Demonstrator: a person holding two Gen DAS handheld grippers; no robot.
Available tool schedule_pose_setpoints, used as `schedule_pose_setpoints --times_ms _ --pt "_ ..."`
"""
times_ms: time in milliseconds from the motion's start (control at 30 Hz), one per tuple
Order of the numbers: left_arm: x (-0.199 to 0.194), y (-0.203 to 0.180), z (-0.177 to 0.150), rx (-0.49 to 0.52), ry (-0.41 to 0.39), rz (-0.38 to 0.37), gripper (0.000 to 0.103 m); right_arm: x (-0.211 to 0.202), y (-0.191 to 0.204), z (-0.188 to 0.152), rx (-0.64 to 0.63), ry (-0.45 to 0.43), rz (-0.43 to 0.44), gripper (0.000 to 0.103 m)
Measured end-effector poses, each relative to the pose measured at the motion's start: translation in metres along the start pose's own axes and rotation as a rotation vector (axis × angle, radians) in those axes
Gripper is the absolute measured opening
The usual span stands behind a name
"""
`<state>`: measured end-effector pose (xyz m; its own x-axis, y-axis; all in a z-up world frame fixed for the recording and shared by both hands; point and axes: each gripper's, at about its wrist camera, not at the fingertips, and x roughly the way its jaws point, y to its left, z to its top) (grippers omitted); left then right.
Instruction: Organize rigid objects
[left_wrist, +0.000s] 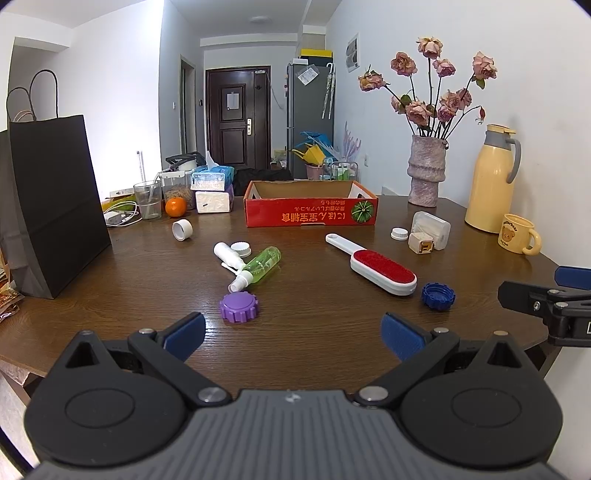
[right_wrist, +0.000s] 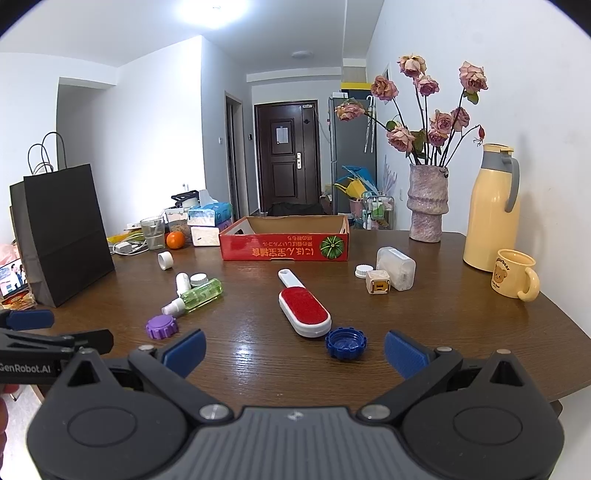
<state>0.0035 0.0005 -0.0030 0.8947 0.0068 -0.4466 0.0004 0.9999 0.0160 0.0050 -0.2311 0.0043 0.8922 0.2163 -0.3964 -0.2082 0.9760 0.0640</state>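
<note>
An open red cardboard box stands at the table's far middle. In front of it lie a red-and-white lint brush, a green spray bottle, a small white bottle, a purple lid, a blue lid, white caps and a clear plastic case. My left gripper is open and empty near the purple lid. My right gripper is open and empty beside the blue lid.
A black paper bag stands at the left. A vase of roses, a yellow thermos and a yellow mug stand at the right. Tissue packs, a glass and an orange crowd the far left.
</note>
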Motion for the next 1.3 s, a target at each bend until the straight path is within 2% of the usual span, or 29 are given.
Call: schedule_pose_setpoints --times_ms 1300 --pt "-0.0051 -0.0029 0.001 -0.001 -0.01 -0.007 0.103 -0.0017 0.0001 0.0005 -0.002 -0.007 -0.01 0.103"
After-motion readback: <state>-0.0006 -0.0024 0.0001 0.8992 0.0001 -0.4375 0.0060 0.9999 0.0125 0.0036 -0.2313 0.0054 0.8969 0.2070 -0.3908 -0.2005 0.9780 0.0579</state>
